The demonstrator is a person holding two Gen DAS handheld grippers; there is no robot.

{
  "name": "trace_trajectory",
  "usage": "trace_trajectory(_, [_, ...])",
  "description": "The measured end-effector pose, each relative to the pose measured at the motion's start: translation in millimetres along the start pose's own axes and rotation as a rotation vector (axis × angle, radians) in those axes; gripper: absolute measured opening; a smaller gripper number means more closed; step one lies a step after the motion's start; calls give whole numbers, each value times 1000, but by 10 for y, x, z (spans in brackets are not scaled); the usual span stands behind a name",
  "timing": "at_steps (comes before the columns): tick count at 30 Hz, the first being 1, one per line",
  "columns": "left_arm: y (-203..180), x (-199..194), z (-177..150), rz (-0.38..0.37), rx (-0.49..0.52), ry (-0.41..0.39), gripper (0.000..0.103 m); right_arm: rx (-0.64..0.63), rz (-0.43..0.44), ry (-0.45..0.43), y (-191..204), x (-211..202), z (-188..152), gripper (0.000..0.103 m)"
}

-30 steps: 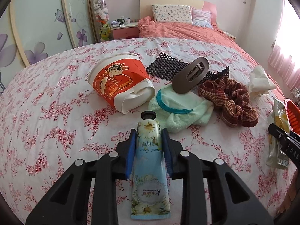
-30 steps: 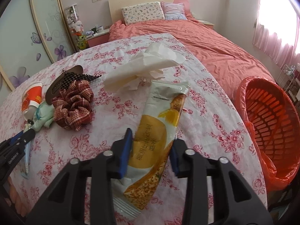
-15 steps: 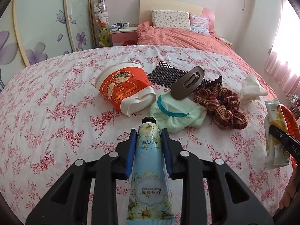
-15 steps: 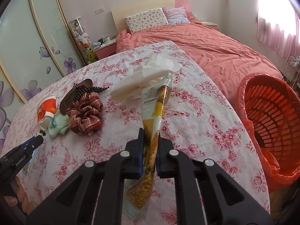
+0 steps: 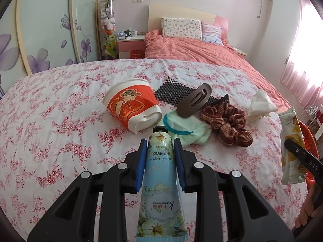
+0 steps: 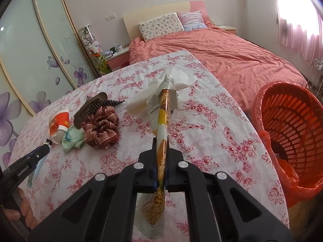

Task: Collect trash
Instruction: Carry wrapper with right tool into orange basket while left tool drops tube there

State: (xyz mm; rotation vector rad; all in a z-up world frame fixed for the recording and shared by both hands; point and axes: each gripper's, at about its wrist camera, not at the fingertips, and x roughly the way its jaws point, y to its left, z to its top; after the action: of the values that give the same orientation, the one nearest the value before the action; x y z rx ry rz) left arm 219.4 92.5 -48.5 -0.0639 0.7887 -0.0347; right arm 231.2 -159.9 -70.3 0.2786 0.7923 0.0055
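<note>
My left gripper (image 5: pixel 159 145) is shut on a pale blue hand cream tube (image 5: pixel 160 183), held above the floral tablecloth (image 5: pixel 50 111). Ahead of it lies a tipped red-and-white paper cup (image 5: pixel 131 106). My right gripper (image 6: pixel 161 141) is shut on a yellow-and-white snack wrapper (image 6: pixel 162 119), pinched edge-on and lifted off the cloth. The same wrapper (image 5: pixel 290 145) shows at the right edge of the left wrist view. A crumpled white tissue (image 6: pixel 177 78) lies just beyond the wrapper. An orange trash basket (image 6: pixel 290 133) with a red liner stands to the right of the table.
A mint cloth (image 5: pixel 187 129), a brown hair clip (image 5: pixel 193 100), a black mesh mat (image 5: pixel 173 90) and a plaid scrunchie (image 5: pixel 228 123) lie together mid-table. A bed with a coral cover (image 6: pixel 232 56) is behind. A hand (image 6: pixel 18 217) grips the left tool.
The right jaws have shut on the snack wrapper, folding it edge-on, and lifted it off the cloth. The left gripper has risen a little with the tube still in it.
</note>
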Motion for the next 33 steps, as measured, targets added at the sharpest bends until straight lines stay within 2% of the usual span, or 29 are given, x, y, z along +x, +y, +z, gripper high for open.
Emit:
trace_trajectory(7, [-152, -139, 86, -38, 14, -32, 28, 30, 38, -54, -65, -256, 108, 5])
trace_trajectory(16, [-607, -432, 246, -160, 54, -109, 28, 70, 15, -169, -343, -782, 304, 5])
trace_trajectory(24, [-1318, -632, 320, -292, 161, -160, 28, 123, -76, -271, -825, -1235, 400, 6])
trace_trajectory(33, [-2284, -580, 281, -450, 279, -149, 28, 226, -146, -299, -1527, -1387, 386, 6])
